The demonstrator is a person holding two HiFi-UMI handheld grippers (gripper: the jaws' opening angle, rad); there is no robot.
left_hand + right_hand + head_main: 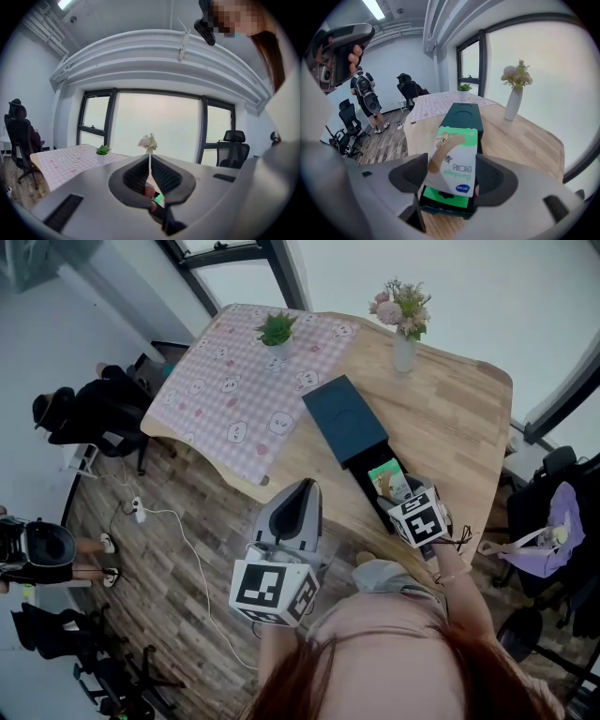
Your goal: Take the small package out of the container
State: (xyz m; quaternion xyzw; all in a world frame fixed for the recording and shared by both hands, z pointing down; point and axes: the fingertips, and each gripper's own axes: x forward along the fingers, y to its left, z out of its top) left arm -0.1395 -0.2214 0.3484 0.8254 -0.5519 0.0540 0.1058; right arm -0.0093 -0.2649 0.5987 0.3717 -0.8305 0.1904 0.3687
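At the lower centre of the head view, the left hand-held gripper (149, 159) was raised off the near edge of the surface (450, 418), pointing away from the person. Its jaws were clenched together on nothing. At the lower right, the right arm (464, 601) reached forward and down. It held the right hand-held gripper (454, 169) over the near end of the container (461, 115). This one was grasping the small package (454, 157), with a pad against each side. The package stood tilted between the jaws, just above the container's open, green-lined near end. Whether its lower edge had cleared the container could not be told.

By count there were two hand-held grippers, one package and one dark container lying lengthwise on the wood. Farther up the frame stood one vase of flowers (403, 338) at the upper right and one potted plant (276, 331) on one checked cloth (234, 381) at the upper left. Beyond the surface, in the right gripper view, one person (365, 96) stood on the floor with a backpack.
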